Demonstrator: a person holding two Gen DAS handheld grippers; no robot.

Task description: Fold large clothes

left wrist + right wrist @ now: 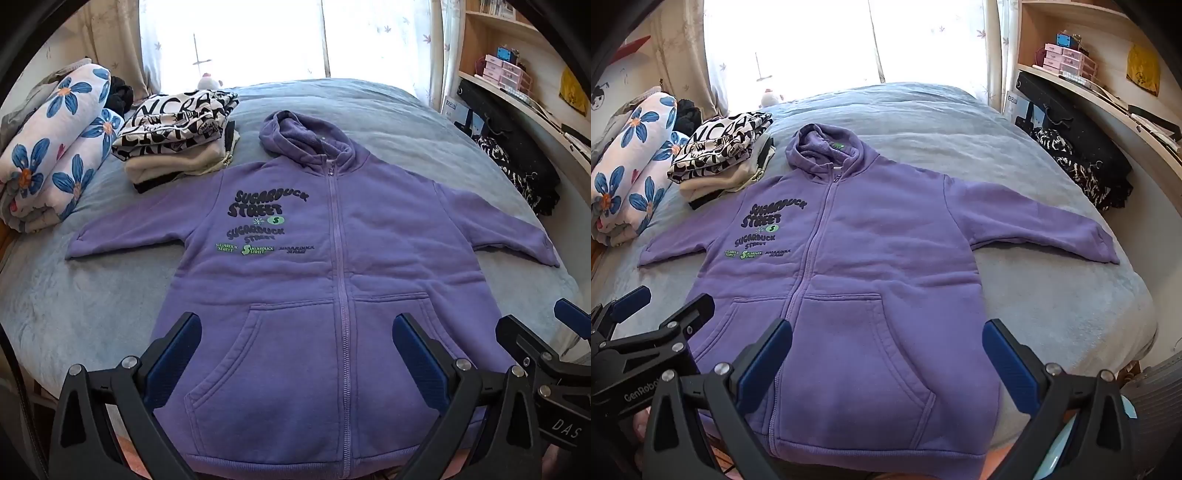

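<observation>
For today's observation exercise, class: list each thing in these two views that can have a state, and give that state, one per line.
Purple hoodie: spread flat on the bed, front up, zipped, sleeves out, not yet folded.
Hood: lying flat above the collar.
Pile of clothes: folded and stacked.
Floral quilt: rolled up at the bed's edge.
Left claw: open, empty, over the hem.
Right claw: open, empty, over the hem.
</observation>
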